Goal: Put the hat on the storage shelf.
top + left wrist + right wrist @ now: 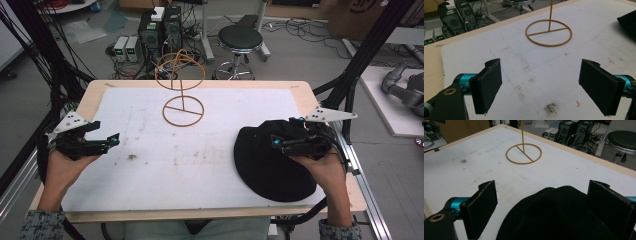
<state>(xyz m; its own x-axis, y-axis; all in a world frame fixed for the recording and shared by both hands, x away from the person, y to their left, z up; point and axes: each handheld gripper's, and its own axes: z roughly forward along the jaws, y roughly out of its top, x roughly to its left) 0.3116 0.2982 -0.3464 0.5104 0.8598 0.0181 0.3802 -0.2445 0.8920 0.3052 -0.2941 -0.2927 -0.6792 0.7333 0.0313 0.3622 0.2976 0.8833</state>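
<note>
My right gripper (286,134) hangs over the black hat (267,167), which lies flat on the white mat (200,150) at the right front part of the bench (95,92), its brim reaching close to the mat's front edge. In the right gripper view that gripper (541,212) has its jaws spread wide, one to each side of the hat's (554,217) rounded crown, and I cannot tell whether either pad touches the cloth; nothing is clamped between them. My left gripper (107,140) is well apart from the hat, over the left side of the mat, pointing inward toward the middle. In the left gripper view it (540,87) also stands wide, with bare, stained mat (536,65) between the pads and a dark smudge (551,108) just below the gap. The tan wire stand (183,97) sits upright toward the far middle of the mat, its round base ring flat on the surface with a crossbar through it and a thin stem rising to looped rings on top. I see its base (549,32) ahead of my left gripper, and the same base (524,153) farther ahead of my right one, beyond the hat. Beyond the bench's far edge stand a round black stool (240,40) and some electronics boxes (150,35) on the floor.
</note>
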